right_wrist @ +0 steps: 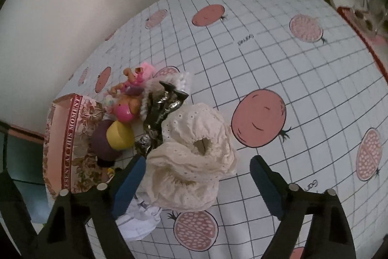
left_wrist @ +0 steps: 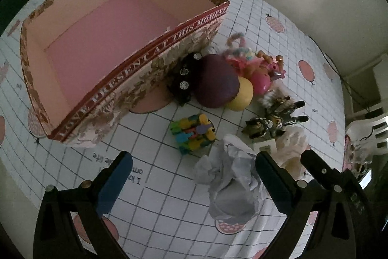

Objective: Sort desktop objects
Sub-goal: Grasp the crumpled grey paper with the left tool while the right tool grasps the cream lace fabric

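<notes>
**Inspector:** While the left wrist view is up, report what stands on the table [left_wrist: 155, 128].

**Assistant:** A pink box [left_wrist: 126, 23] with floral sides sits at upper left, open at the top, its pink floor bare. Just beside its near corner lies a black toy car [left_wrist: 185, 79], touching a purple ball [left_wrist: 217, 81]. A yellow ball [left_wrist: 242, 94] and a pink ball [left_wrist: 260, 81] press in behind it, with a small pink doll [left_wrist: 269, 64] beyond. A multicoloured block toy [left_wrist: 194, 135] lies apart, nearer the camera. Crumpled white paper [left_wrist: 230, 176] lies in the foreground.

**Inspector:** And the left claw [left_wrist: 191, 179]?

**Assistant:** Jaws stand wide. The paper lies between them, close to the right finger; I cannot tell whether it touches. The left finger is clear of everything.

**Inspector:** Now the right wrist view.

**Assistant:** A cream eyelet fabric piece [right_wrist: 194, 157], gathered and ruffled, lies on the gridded cloth with fruit prints. The right claw [right_wrist: 198, 183] stands open about it; the left finger sits at the fabric's edge, the right finger well apart from it. Behind the fabric lies a dark glossy figure [right_wrist: 162, 108], then the doll [right_wrist: 135, 81], the pink ball [right_wrist: 126, 109], the yellow ball [right_wrist: 120, 135] and the purple ball [right_wrist: 103, 141]. The box [right_wrist: 70, 137] stands at far left.
</notes>
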